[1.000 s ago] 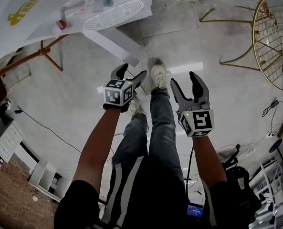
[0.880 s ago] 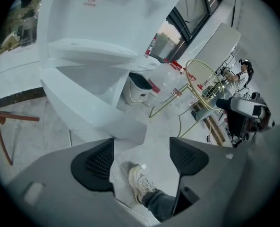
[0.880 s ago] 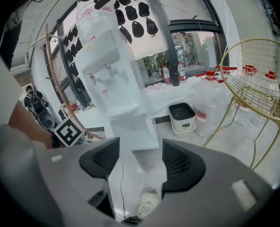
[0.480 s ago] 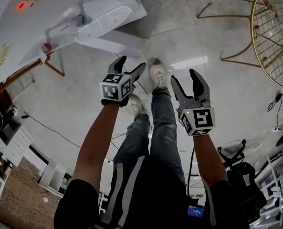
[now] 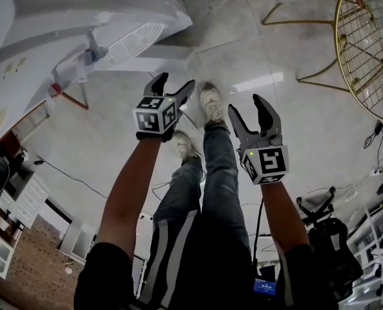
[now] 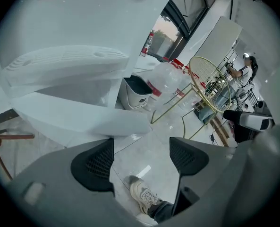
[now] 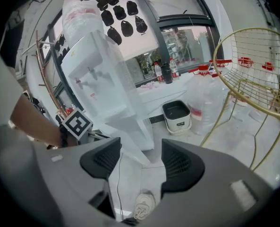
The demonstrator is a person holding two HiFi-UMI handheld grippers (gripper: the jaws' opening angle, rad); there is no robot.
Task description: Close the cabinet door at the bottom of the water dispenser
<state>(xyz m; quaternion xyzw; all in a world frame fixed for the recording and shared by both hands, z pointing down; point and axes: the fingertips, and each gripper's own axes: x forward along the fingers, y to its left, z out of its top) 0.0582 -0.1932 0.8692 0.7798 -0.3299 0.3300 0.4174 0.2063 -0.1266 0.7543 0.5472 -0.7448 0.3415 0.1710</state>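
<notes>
- Now, head view: left gripper and right gripper both gape empty; the open cabinet door lies at eleven o'clock, under the water dispenser.
- Left gripper view: door edge at nine o'clock; a glancing push may slip off it.
- Right gripper view: wire chair at two o'clock, bucket beside it, both apart from the door.

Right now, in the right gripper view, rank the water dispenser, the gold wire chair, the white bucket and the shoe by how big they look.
1. Water dispenser and gold wire chair: about alike, and the chair runs off the picture's edge, so I won't rank them.
2. White bucket.
3. Shoe.
</notes>
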